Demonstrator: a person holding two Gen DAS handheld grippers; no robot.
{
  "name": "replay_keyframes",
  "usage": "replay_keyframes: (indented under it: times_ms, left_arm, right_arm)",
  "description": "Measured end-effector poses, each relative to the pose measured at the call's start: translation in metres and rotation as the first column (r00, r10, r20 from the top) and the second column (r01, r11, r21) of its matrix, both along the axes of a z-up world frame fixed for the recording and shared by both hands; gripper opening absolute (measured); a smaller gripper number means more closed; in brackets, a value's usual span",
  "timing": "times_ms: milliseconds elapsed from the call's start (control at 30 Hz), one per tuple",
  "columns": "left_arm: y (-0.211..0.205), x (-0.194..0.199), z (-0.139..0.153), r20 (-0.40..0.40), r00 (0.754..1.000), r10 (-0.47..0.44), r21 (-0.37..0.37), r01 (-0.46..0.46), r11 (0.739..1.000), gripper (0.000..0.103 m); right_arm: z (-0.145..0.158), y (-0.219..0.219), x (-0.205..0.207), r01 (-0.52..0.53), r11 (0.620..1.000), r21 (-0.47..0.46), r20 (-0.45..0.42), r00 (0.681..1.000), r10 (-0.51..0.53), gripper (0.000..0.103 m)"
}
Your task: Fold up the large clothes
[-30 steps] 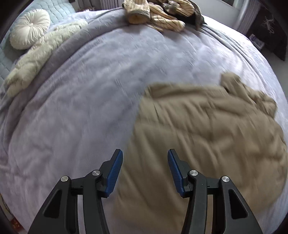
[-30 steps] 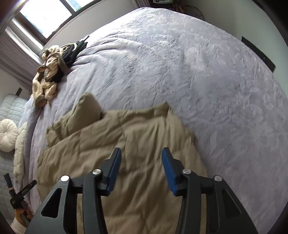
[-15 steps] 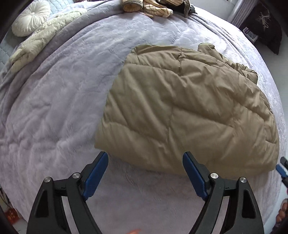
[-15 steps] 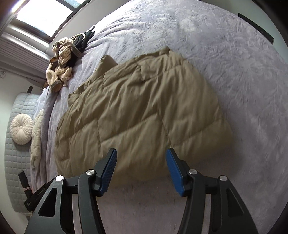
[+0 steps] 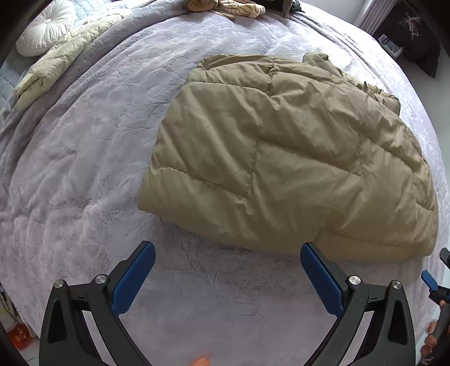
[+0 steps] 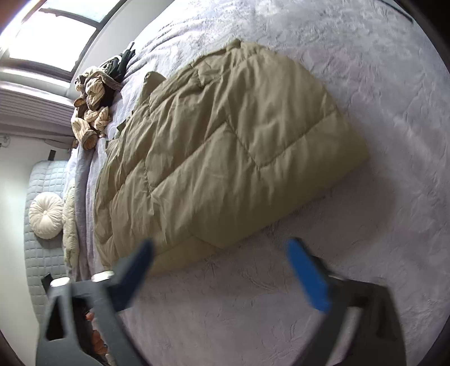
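Note:
A tan quilted puffer jacket (image 5: 281,152) lies folded on the lavender bedspread (image 5: 84,157); it also shows in the right wrist view (image 6: 225,146). My left gripper (image 5: 227,250) is open and empty, just short of the jacket's near edge. My right gripper (image 6: 220,245) is open wide and empty, blurred, by the jacket's near edge. The right gripper's tip shows at the far right of the left wrist view (image 5: 434,278).
A pile of striped and dark clothes (image 6: 95,101) lies at the far side of the bed. A round cream cushion (image 5: 46,26) and a cream blanket (image 5: 56,67) lie at the head. A window (image 6: 50,36) is beyond the bed.
Both grippers have pulled back from over the jacket and opened wider. The jacket now lies flat and folded, released on the bed.

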State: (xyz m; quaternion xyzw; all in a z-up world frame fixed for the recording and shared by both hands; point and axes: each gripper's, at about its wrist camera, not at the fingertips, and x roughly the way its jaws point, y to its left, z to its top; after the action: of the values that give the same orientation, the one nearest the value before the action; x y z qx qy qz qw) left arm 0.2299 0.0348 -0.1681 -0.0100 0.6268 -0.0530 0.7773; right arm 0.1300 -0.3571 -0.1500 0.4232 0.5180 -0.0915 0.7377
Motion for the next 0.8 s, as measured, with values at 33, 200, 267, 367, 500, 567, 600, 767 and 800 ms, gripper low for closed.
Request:
replay_keyframes:
  times_ms: [33, 200, 267, 367, 500, 567, 600, 767, 800]
  left_arm:
    - [-0.001, 0.0, -0.001, 0.001, 1.0, -0.007, 0.004, 0.007, 1.0, 0.103]
    - [-0.002, -0.003, -0.011, -0.031, 0.999, -0.029, -0.04, 0.028, 0.999, 0.103]
    - [-0.001, -0.004, -0.015, -0.034, 0.999, -0.024, -0.059, 0.022, 0.998, 0.103]
    - [0.009, -0.005, -0.024, -0.06, 0.998, 0.003, -0.16, -0.013, 0.987, 0.103]
    - [0.033, -0.004, -0.034, -0.099, 0.99, 0.104, -0.301, -0.129, 0.945, 0.103]
    - [0.042, -0.002, -0.038, -0.103, 0.986, 0.13, -0.331, -0.157, 0.93, 0.103]
    - [0.046, 0.0, -0.04, -0.103, 0.985, 0.139, -0.355, -0.167, 0.92, 0.103]
    - [0.061, 0.003, -0.053, -0.122, 0.973, 0.194, -0.475, -0.228, 0.85, 0.103]
    - [0.064, 0.004, -0.057, -0.136, 0.968, 0.213, -0.499, -0.252, 0.829, 0.103]
  right_arm:
    - [-0.002, 0.001, -0.001, -0.003, 1.0, 0.003, 0.001, 1.0, 0.003, 0.103]
    - [-0.014, 0.009, 0.0, -0.029, 0.996, 0.088, -0.005, 1.0, 0.03, 0.103]
    - [-0.02, 0.008, -0.002, -0.004, 0.991, 0.135, -0.002, 1.0, 0.004, 0.103]
    - [-0.034, 0.004, -0.009, 0.065, 0.969, 0.238, -0.002, 0.998, -0.066, 0.103]
    - [-0.046, 0.001, -0.017, 0.108, 0.949, 0.296, -0.008, 0.994, -0.111, 0.103]
    - [-0.05, -0.001, -0.021, 0.126, 0.939, 0.321, -0.007, 0.991, -0.131, 0.103]
    - [-0.053, -0.003, -0.024, 0.136, 0.932, 0.337, -0.003, 0.99, -0.143, 0.103]
    - [-0.063, -0.004, -0.027, 0.163, 0.904, 0.394, 0.021, 0.982, -0.187, 0.103]
    - [-0.064, -0.006, -0.026, 0.162, 0.902, 0.4, 0.029, 0.982, -0.189, 0.103]
